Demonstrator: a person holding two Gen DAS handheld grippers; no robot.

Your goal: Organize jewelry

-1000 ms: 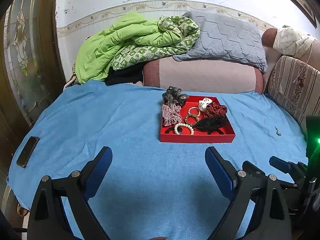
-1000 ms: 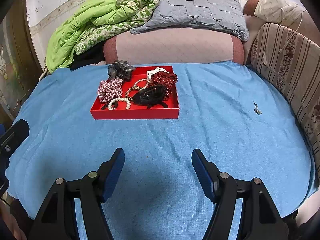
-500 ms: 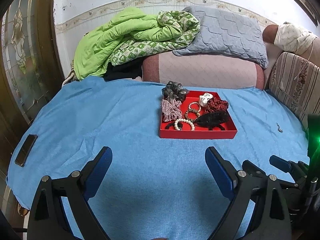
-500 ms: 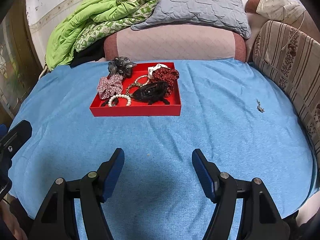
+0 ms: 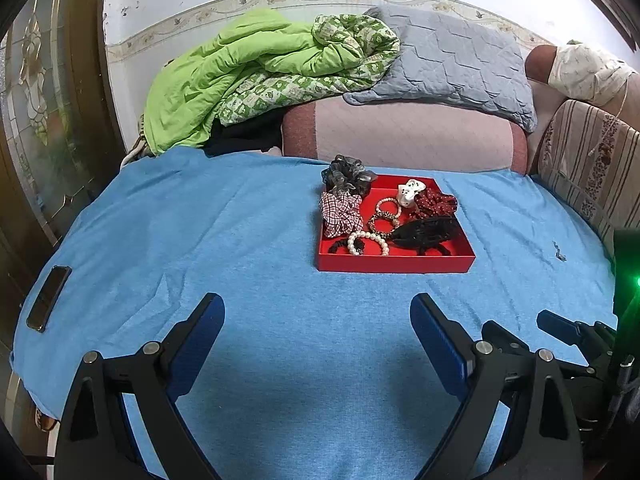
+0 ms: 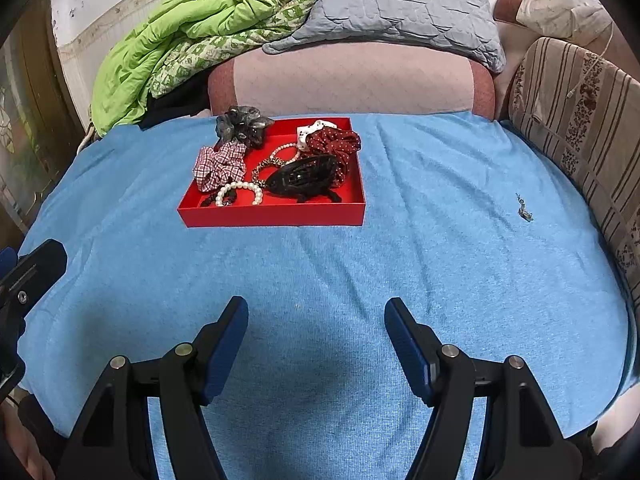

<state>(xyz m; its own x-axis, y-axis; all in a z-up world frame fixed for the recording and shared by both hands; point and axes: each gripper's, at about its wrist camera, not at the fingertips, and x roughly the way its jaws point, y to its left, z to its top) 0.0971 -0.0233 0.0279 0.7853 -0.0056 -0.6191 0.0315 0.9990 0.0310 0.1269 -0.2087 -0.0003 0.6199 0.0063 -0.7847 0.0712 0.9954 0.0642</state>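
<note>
A red tray (image 5: 394,264) (image 6: 272,216) sits on the blue bedspread. It holds a plaid scrunchie (image 5: 340,212) (image 6: 220,164), a dark red dotted scrunchie (image 5: 436,204) (image 6: 336,142), a black hair claw (image 5: 426,232) (image 6: 304,176), a pearl bracelet (image 5: 368,240) (image 6: 240,190) and other bead bracelets (image 5: 386,216). A grey scrunchie (image 5: 346,174) (image 6: 242,124) rests on its far left corner. A small metal piece (image 5: 559,251) (image 6: 524,210) lies loose on the spread to the right. My left gripper (image 5: 316,328) and right gripper (image 6: 316,328) are open, empty, near the front edge.
A phone (image 5: 48,298) lies at the bed's left edge. A green quilt (image 5: 240,80), a grey pillow (image 5: 448,60) and a pink bolster (image 5: 400,136) are at the back. A striped cushion (image 6: 580,108) lines the right side.
Both grippers have moved slightly toward the tray and tilted; the tray looks a little nearer in both views. Both stay open and empty.
</note>
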